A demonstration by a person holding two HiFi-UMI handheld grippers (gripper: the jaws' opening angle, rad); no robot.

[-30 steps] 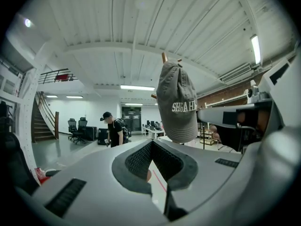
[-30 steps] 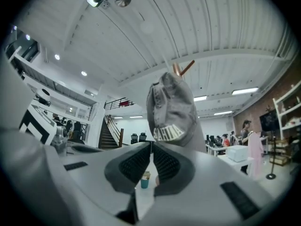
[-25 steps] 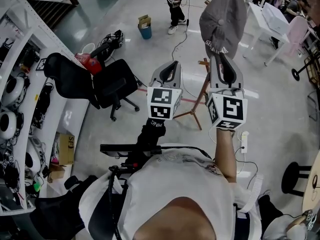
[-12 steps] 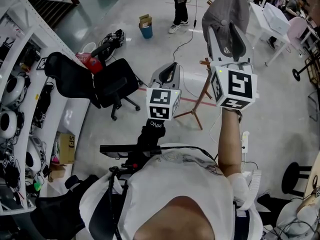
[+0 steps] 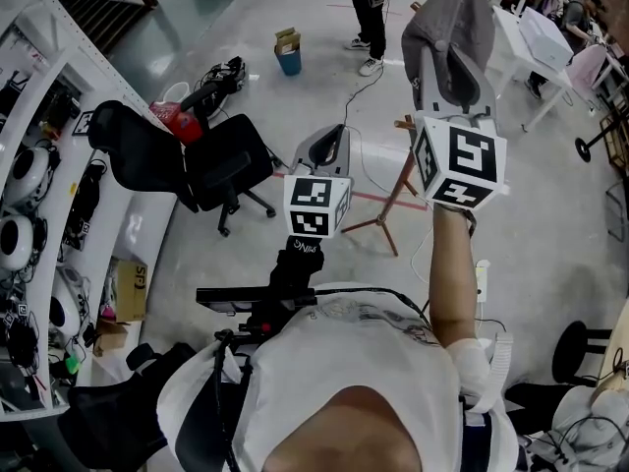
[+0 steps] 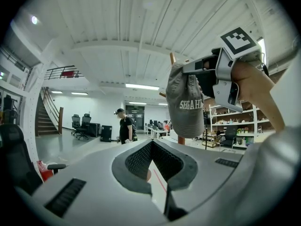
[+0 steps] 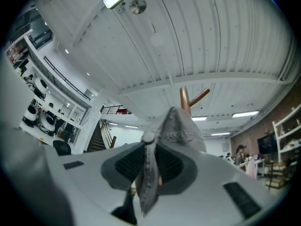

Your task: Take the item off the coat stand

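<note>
**Right tongs closing on the grey cap at the top of the coat stand**

At the far left, white shelving (image 5: 39, 116) runs along the wall, and a black office chair (image 5: 211, 165) stands on the floor beside it. Farther back a blue bin (image 5: 286, 62) sits on the floor, with a standing person (image 5: 369, 8) to its right.

The left tongs (image 5: 334, 131) are held up in front of the wearer, lower than the right pair. Their jaws are together, with nothing between them.

To their right stands the wooden coat stand (image 5: 398, 190), its legs spread on the floor. The grey cap (image 5: 447, 18) hangs at its top. In the left gripper view the post shows above and below the cap; in the right gripper view two wooden pegs rise just behind it.

The right tongs (image 5: 452, 57) are raised high on an outstretched arm and reach the cap from below. Their jaws are closing, and a fold of the cap's fabric is pinched between the pads.

A white counter (image 5: 541, 37) stands at the far right.
</note>
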